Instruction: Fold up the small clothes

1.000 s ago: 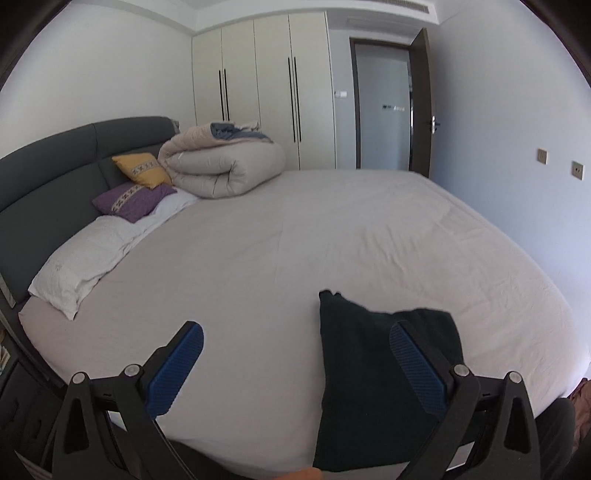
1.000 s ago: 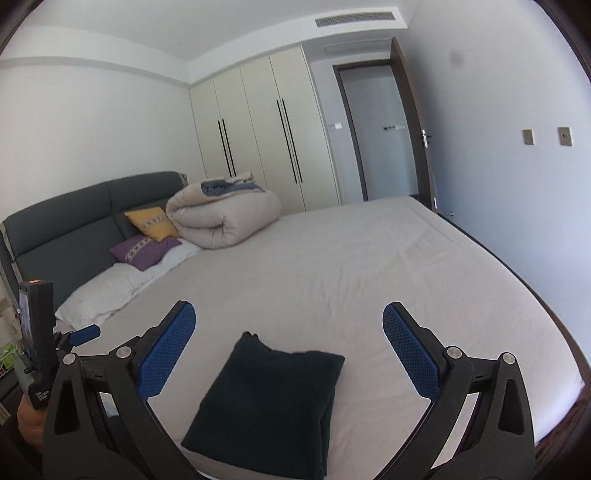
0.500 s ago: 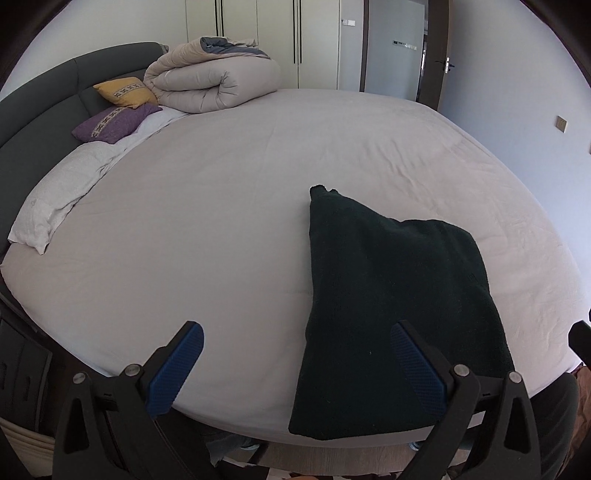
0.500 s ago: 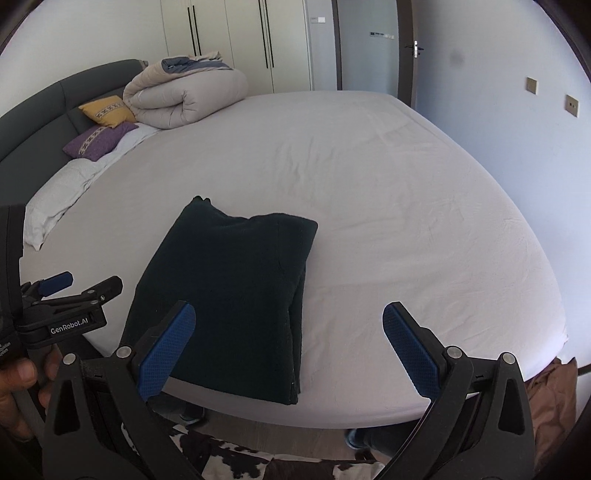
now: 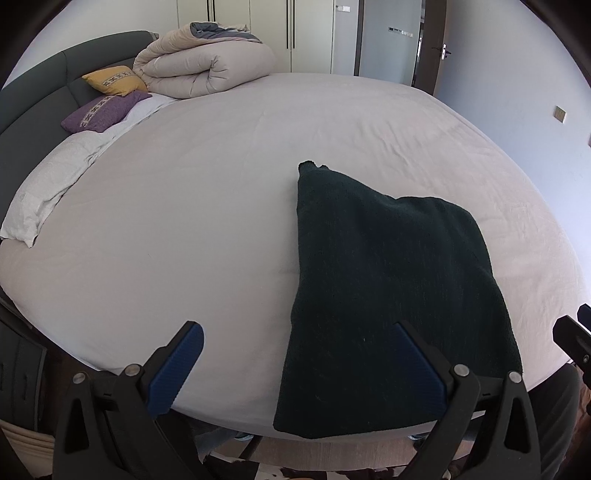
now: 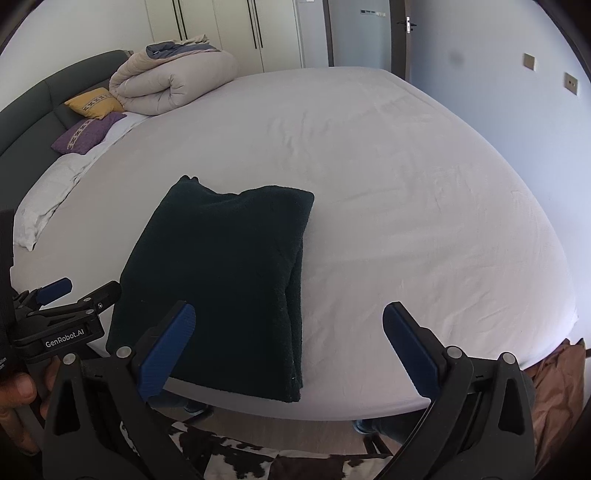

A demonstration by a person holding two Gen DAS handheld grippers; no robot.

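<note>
**Inspector:** Fingers first. Left gripper (image 5: 295, 369)?

**Assistant:** Blue-padded fingers (image 5: 177, 369) spread wide, holding nothing. They hang over the near edge of the bed (image 5: 184, 221). The right-side pad sits in front of the near end of the dark folded garment (image 5: 388, 288); I cannot tell whether it touches it.

**Inspector:** Right gripper (image 6: 290, 347)?

**Assistant:** Likewise wide apart and empty. The left-side pad (image 6: 166, 347) overlaps the garment's (image 6: 229, 273) near edge in the right wrist view; contact cannot be confirmed. The other finger stands over bare sheet.

**Inspector:** Location of the garment?

**Assistant:** On the bed, at its near edge, lying flat as a folded rectangle. Stacked layers show along its right side. One small corner sticks up at the far left end.

**Inspector:** Anything else close in?

**Assistant:** The left gripper's body is seen at the left of the right wrist view, with the person's hand (image 6: 14, 398) beneath it. A cowhide-patterned rug (image 6: 258, 461) lies on the floor below the bed edge.

**Inspector:** Further back?

**Assistant:** White pillow (image 5: 44, 192) along the left side, then a purple cushion (image 5: 103, 110) and a yellow cushion (image 5: 114, 79) against the dark headboard (image 5: 33, 99). A rolled beige duvet (image 5: 203, 62) sits beside them. Behind stand pale wardrobes (image 5: 258, 33) and a door (image 5: 424, 44).
</note>
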